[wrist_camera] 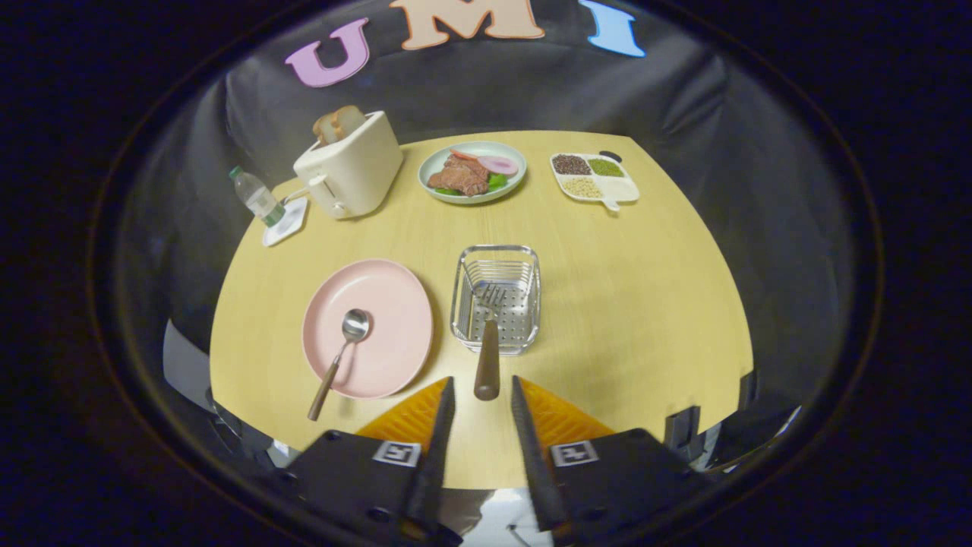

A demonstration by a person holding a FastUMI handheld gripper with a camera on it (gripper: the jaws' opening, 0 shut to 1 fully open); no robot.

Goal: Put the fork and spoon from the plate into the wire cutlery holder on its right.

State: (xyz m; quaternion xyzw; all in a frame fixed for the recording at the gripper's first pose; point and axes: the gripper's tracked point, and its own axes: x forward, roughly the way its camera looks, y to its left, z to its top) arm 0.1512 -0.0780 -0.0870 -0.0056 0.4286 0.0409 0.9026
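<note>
Tool (482,387): two long, thin fingers (439,437) tapering toward the tips, a gap between them. Outer face of each finger carries a ribbed, wedge-shaped panel. Fingers mount on two blocky dark housings with flat angled faces. Each housing bears a small square black-and-white coded marker near its inner edge. Round screw heads dot the left housing's front face.

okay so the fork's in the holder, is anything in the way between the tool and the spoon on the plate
Nothing visible blocks it. The tool is open, with the fork handle's end between its fingertips. The spoon lies exposed on the pink plate, left of the wire holder, its handle overhanging the rim toward the tool.
</note>
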